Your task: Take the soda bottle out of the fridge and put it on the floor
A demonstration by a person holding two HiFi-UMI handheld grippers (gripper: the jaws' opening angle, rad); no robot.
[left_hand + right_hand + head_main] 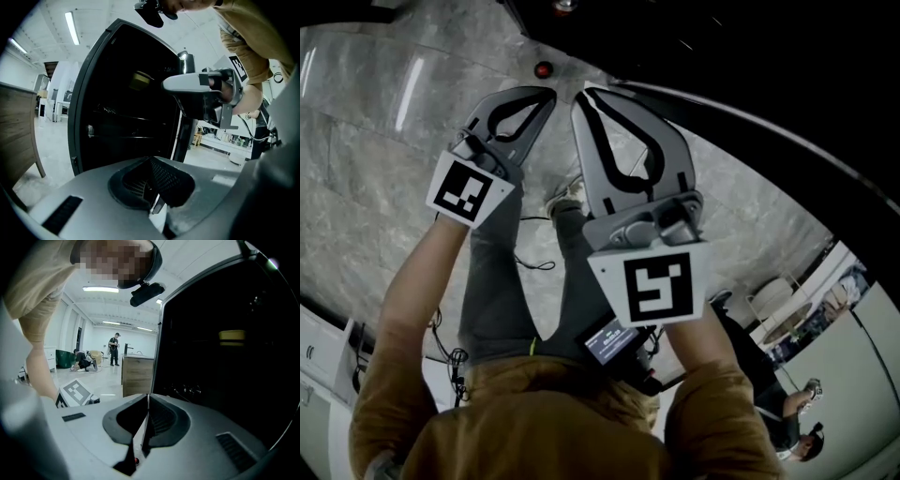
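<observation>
Soda bottle: it cannot be made out in any view, and neither hand-held gripper is seen to carry it.
Fridge: a tall, dark-fronted cabinet is seen just ahead of both hand-held grippers. Its inside is too dark to read; only a dim yellow patch is shown high up. Whether the door is open cannot be told.
Left hand-held gripper: the jaws are pressed together with nothing between them. It is pointed at the fridge front and kept apart from it.
Right hand-held gripper: the jaws are closed to a thin slit and nothing is held. It is raised just beside the left one.
Marker cube: one is carried at the rear of each gripper.
Floor: pale grey marbled slabs are seen well below the grippers.
Sleeves: mustard fabric is worn on both arms.
Wooden cabinet: it is stood beside the fridge, and two people are seen beyond it, one standing and one crouched.
</observation>
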